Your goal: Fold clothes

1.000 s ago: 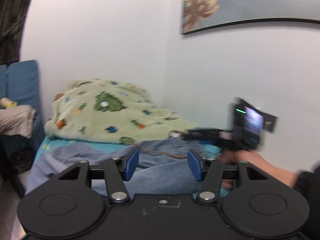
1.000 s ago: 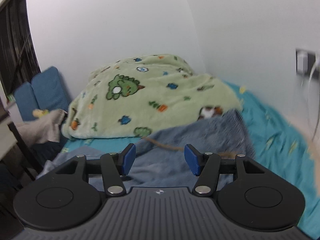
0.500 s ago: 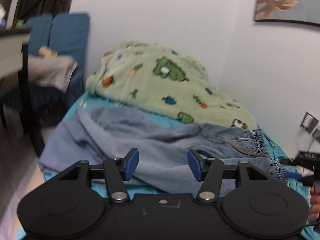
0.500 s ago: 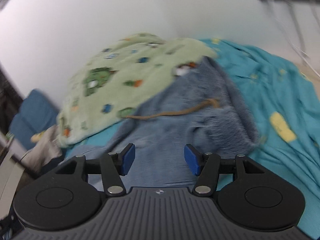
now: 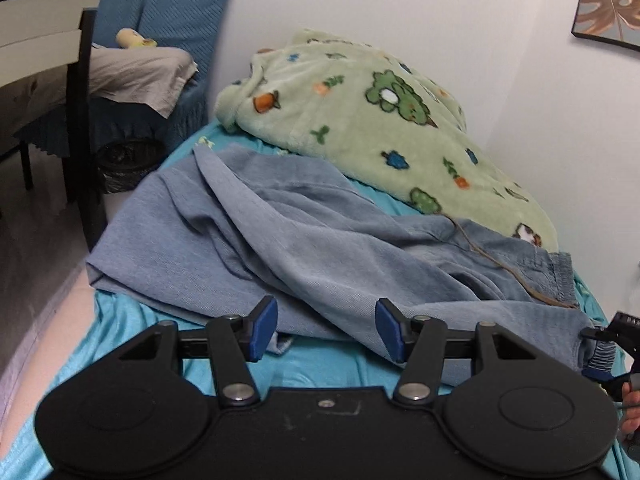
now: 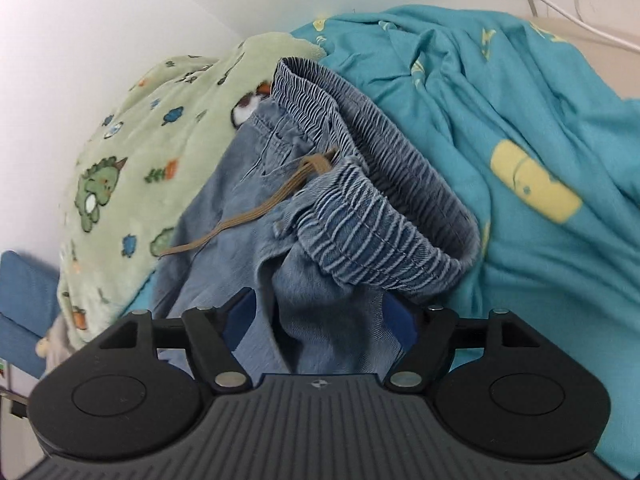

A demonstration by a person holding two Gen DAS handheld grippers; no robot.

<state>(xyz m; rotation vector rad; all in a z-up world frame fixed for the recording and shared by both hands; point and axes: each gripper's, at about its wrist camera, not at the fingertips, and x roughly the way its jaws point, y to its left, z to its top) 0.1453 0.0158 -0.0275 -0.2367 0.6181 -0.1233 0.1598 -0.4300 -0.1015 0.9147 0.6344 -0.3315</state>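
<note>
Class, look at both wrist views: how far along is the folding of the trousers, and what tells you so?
Barely begun. Done: nothing is folded; the trousers lie rumpled on the bed. In hand: the right gripper is open, with cloth below the waistband bunched between its fingers; the left gripper is open, near a leg edge. Left: grip, smooth, every fold.

No legible text, labels, brands or numbers are showing in either wrist view. The green blanket is carrying only cartoon motifs — dinosaurs, carrots, small clouds — no lettering. The teal bed sheet is showing yellow printed shapes, not readable as characters. A small emblem is sitting on the right tool's body — too small to read.
</note>
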